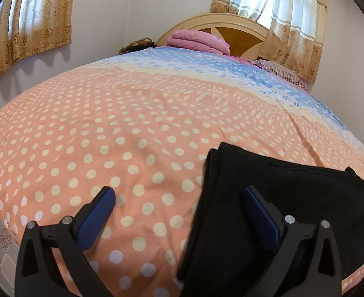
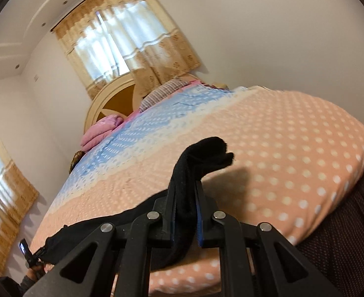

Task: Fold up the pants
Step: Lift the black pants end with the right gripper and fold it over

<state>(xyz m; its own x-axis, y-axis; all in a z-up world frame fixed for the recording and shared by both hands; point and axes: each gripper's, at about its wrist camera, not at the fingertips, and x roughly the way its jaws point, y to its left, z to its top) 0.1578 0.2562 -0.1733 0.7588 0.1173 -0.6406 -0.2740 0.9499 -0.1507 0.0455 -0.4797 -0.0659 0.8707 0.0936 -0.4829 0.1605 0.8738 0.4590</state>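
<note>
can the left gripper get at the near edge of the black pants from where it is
Probably yes. The left gripper is open just above the bedspread, and the black pants already lie partly between its fingers with nothing in the way.

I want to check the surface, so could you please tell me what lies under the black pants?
The black pants lie on the dotted pink bedspread, which shows all around them. Whatever lies directly beneath the cloth is covered.
</note>
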